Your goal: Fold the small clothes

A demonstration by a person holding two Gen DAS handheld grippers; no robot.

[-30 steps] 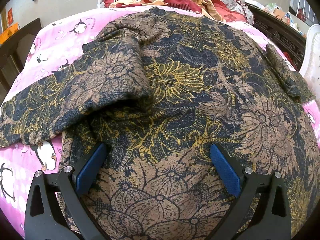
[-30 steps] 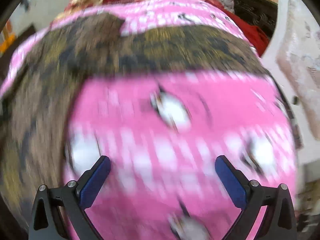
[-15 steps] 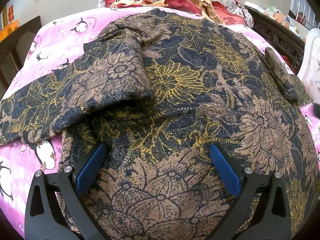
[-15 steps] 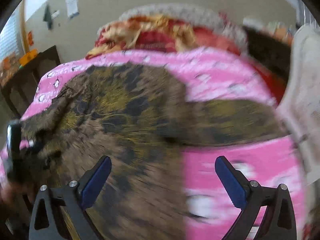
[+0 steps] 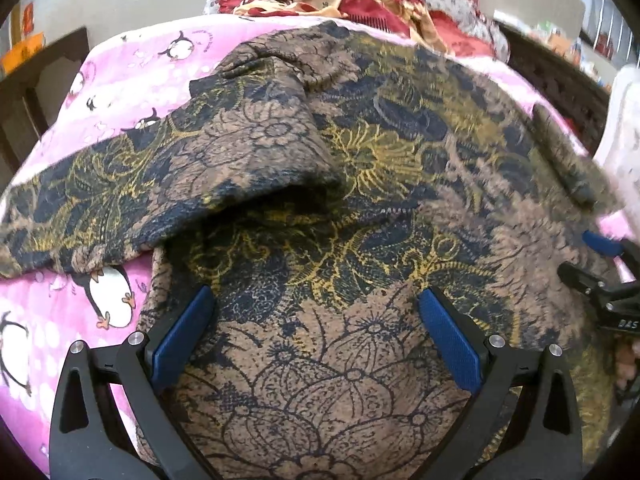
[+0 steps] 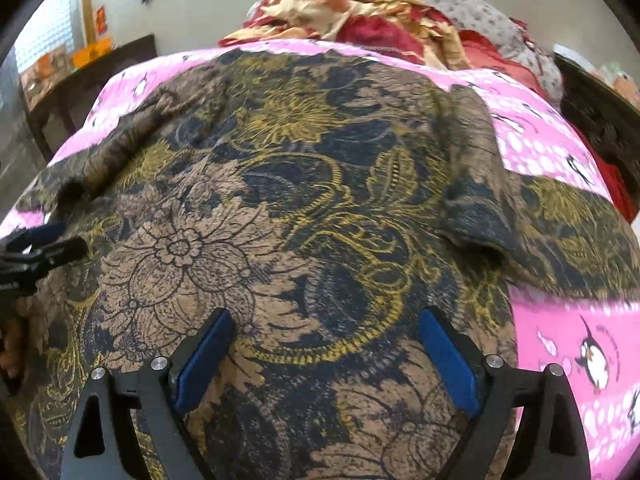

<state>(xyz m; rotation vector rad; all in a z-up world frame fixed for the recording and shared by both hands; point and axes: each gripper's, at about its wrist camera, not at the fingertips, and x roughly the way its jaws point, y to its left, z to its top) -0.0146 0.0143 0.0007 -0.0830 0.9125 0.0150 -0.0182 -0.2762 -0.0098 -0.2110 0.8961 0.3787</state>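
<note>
Now both tongs hover over a brown, navy and gold floral garment (image 5: 360,184) spread on a bed covered by a pink penguin-print sheet (image 5: 120,76). The left tongs (image 5: 316,332) stand wide, blue pads apart, with the garment's lower part lying between and beneath them and nothing gripped. The right tongs (image 6: 324,356) are likewise wide and empty over the cloth; their jaws have just been closing slightly, with only flat fabric under them. One sleeve (image 5: 168,184) lies folded across the garment ahead and to the left of the left tongs; the other sleeve (image 6: 472,184) lies ahead and to the right of the right tongs. A heap of red and cream bedding (image 6: 380,16) sits beyond the garment.

A second ago the right tongs looked down on bare pink sheet to the garment's right; they have since swung over the cloth, and their tip now shows at the right edge of the left view, where it was absent before. The left tongs have held their place.

White lettering on that tip is too small to read.
</note>
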